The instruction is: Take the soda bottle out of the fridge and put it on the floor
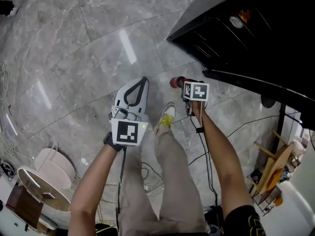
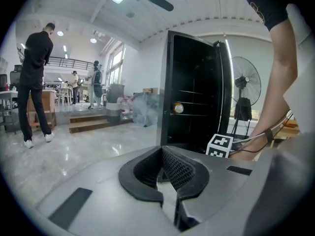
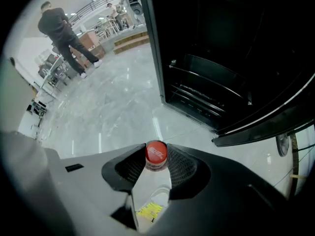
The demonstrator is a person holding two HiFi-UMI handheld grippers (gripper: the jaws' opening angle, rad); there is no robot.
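Observation:
The soda bottle (image 3: pixel 156 154), clear with a red cap and a yellow label lower down, stands between the jaws of my right gripper (image 3: pixel 156 165), which is shut on its neck. In the head view the red cap (image 1: pixel 175 82) shows just left of the right gripper (image 1: pixel 181 85), held above the marble floor (image 1: pixel 88 58) in front of the black fridge (image 1: pixel 246 28). The fridge's door (image 3: pixel 268 122) hangs open, showing dark wire shelves (image 3: pixel 206 95). My left gripper (image 1: pixel 140 85) hovers over the floor to the left, its jaws shut with nothing between them (image 2: pixel 162 154).
The person's legs and a light shoe (image 1: pixel 166 116) are between the two grippers. Cables (image 1: pixel 212 146) trail on the floor. A round wooden stand (image 1: pixel 44 181) sits lower left, a wooden rack (image 1: pixel 273 166) lower right. A standing fan (image 2: pixel 244 85) and several people (image 2: pixel 34 77) are farther off.

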